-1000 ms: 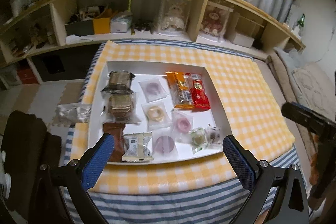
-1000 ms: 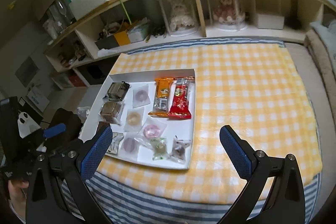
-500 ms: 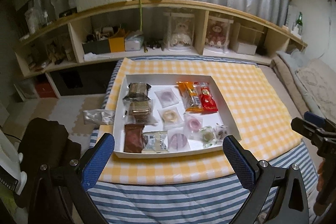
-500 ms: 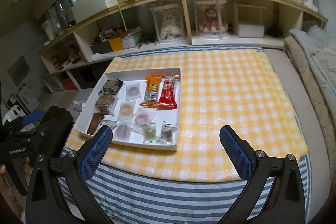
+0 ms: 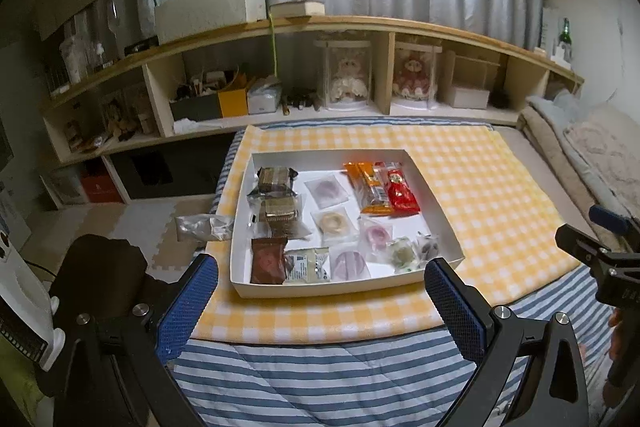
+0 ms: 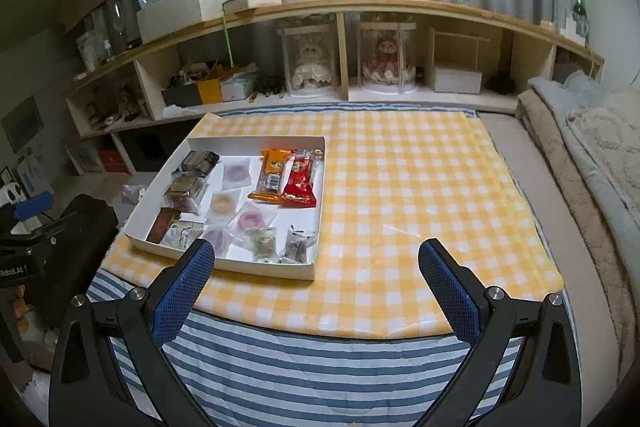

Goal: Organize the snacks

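Both views pulled back since a second ago | left hand-held gripper (image 5: 320, 287) spread, empty | snacks in white tray (image 5: 436, 195) on checkered cloth (image 6: 420, 187) | right hand-held gripper (image 6: 316, 269) spread, empty

Glossy snack wrappers (image 5: 394, 189), matt cardboard tray (image 5: 332, 286)

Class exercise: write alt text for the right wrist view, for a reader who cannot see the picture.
A shallow white box of wrapped snacks, among them an orange packet beside a red packet, sits on a yellow checked cloth over a striped blanket. The open right tool frames the foreground, holding nothing. Wooden shelves with two cased dolls stand behind.
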`<state>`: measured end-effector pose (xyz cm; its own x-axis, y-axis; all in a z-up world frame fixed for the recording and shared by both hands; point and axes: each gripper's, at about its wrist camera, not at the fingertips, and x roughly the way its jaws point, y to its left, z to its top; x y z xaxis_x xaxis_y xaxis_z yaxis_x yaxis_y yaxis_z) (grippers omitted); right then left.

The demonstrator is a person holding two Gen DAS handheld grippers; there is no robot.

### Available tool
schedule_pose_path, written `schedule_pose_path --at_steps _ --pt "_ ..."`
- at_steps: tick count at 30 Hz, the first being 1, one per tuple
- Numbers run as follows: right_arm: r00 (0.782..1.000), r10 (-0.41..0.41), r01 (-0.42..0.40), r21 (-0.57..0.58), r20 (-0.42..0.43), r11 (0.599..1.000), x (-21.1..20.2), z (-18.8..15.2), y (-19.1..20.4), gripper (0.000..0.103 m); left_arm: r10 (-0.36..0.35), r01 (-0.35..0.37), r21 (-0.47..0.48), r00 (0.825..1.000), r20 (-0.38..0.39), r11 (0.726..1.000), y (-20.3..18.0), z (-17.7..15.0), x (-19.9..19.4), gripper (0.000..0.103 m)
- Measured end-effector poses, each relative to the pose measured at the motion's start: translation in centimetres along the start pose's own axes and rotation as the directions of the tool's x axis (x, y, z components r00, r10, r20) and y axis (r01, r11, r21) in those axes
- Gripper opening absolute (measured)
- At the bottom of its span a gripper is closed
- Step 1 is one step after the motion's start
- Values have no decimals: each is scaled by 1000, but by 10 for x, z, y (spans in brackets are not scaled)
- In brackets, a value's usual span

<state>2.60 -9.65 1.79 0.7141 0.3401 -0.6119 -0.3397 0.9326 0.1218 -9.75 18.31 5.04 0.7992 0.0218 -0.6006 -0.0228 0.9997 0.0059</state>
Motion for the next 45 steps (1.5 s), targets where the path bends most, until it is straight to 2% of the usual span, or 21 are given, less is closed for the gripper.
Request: schedule_pose_path --at_steps 10,45 --pt "999 -19 21 -40 47 999 -12 -3 4 103 22 -23 31 1000 3 999 -7 -5 2 103" --pt "997 -31 34 -47 64 998 -16 -2 1 103 10 -11 44 1000 13 999 -6 -8 3 103"
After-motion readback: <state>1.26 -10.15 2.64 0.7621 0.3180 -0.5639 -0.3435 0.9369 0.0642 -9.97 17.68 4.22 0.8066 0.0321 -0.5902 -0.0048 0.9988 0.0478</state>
